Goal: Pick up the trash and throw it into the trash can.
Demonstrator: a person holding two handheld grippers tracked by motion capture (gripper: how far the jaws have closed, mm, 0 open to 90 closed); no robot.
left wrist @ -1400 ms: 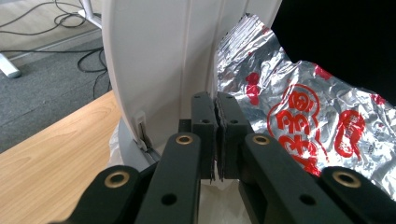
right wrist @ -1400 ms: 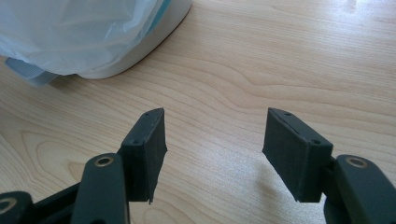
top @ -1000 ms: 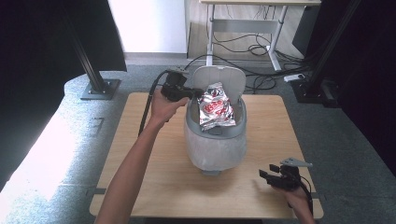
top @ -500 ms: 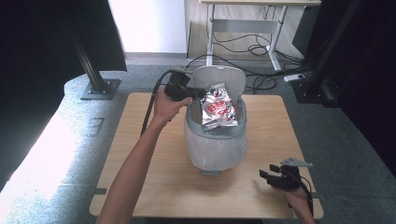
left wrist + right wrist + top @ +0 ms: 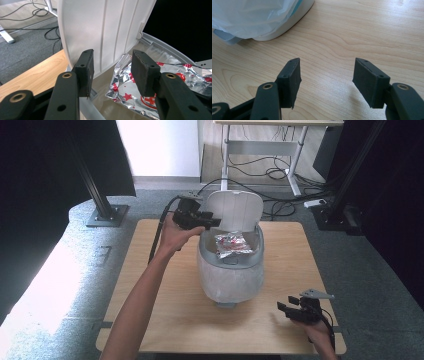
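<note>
The left gripper (image 5: 207, 221), jaws spread, hovered at the bin's (image 5: 231, 275) raised lid (image 5: 235, 211); a nudge could slam it. The right gripper (image 5: 290, 309) rested spread.

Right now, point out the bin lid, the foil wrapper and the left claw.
bin lid (image 5: 234, 210): high view, middle of its raised white inner face.
foil wrapper (image 5: 232, 243): high view, centre of the crumpled silver foil.
left claw (image 5: 112, 72): left gripper view, midway between its tips.

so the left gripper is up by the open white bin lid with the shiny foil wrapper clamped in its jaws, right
Not quite. The left gripper is by the open white plastic bin lid, but its jaws stand open and hold nothing. The left gripper view shows the shiny silver foil wrapper with red stars lying loose inside the bin beyond them.
</note>
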